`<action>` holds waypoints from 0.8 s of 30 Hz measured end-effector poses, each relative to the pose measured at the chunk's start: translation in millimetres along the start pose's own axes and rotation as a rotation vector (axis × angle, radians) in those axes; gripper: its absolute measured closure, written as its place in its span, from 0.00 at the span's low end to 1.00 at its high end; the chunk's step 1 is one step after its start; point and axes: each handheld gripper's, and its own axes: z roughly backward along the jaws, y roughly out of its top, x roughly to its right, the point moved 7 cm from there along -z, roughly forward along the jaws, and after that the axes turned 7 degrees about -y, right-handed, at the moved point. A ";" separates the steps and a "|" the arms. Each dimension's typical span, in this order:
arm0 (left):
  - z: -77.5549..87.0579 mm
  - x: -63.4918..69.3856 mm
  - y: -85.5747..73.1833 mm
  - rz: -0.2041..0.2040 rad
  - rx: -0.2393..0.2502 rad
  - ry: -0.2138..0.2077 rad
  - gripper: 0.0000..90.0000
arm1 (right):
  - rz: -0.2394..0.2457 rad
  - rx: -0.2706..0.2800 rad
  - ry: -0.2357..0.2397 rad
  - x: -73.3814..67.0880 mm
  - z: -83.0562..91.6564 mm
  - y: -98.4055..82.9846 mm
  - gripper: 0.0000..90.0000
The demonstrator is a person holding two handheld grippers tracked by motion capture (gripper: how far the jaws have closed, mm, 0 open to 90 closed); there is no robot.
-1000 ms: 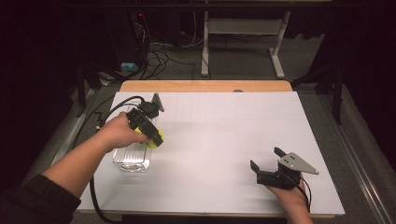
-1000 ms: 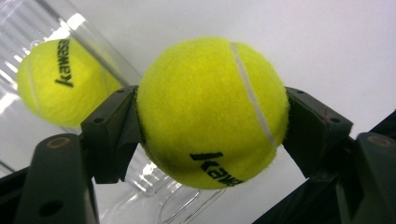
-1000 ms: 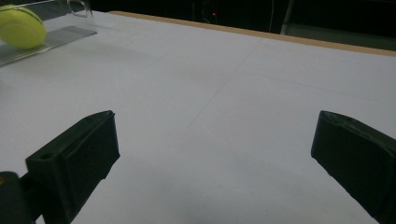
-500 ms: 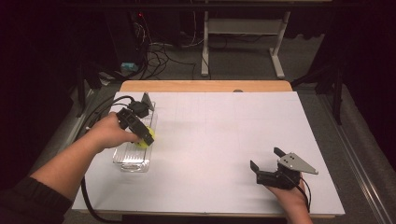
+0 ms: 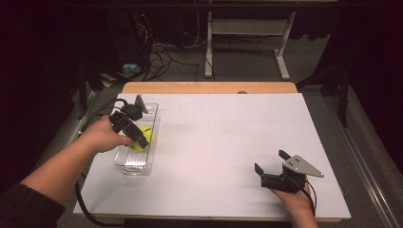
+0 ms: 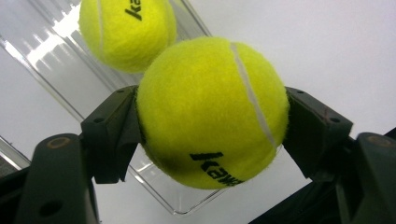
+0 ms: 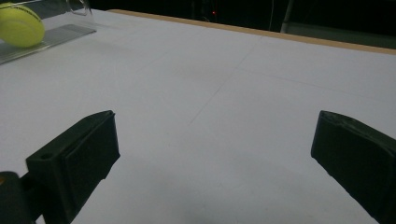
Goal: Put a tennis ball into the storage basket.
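Currently we carry ball point(image 6: 210, 112) clamped in left claw point(image 5: 139, 137) over tray point(image 5: 124, 165); second ball point(image 6: 127, 32) already inside. Next: lower, release beside it. Right claw point(image 5: 272, 167) wide, idle on tabletop point(image 5: 223, 137).

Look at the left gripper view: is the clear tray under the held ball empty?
No, a second tennis ball already lies in the clear tray.

Dark room, grey floor point(image 5: 247, 66); tangled cables point(image 5: 159, 52), white table-frame point(image 5: 244, 28)

White sheet point(image 5: 228, 142) over the table, bare wooden table edge point(image 5: 209, 87) along its far side, grey floor beyond, tangled dark cables point(image 5: 161, 54) on it, pale metal desk frame point(image 5: 247, 33) standing behind, dark surroundings
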 end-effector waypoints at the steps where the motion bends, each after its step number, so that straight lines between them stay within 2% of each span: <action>1: 0.1 -1.0 -1.1 0.002 0.000 0.001 0.29 | 0.001 0.000 0.000 0.0 -0.1 -0.1 0.01; 12: -0.4 -10.3 -11.0 0.022 0.001 0.000 0.29 | 0.002 -0.003 -0.001 0.0 -0.4 -0.7 0.01; 24: -7.4 -11.4 -14.2 0.022 -0.017 -0.001 0.29 | 0.004 -0.007 -0.002 -0.4 -0.8 -1.3 0.01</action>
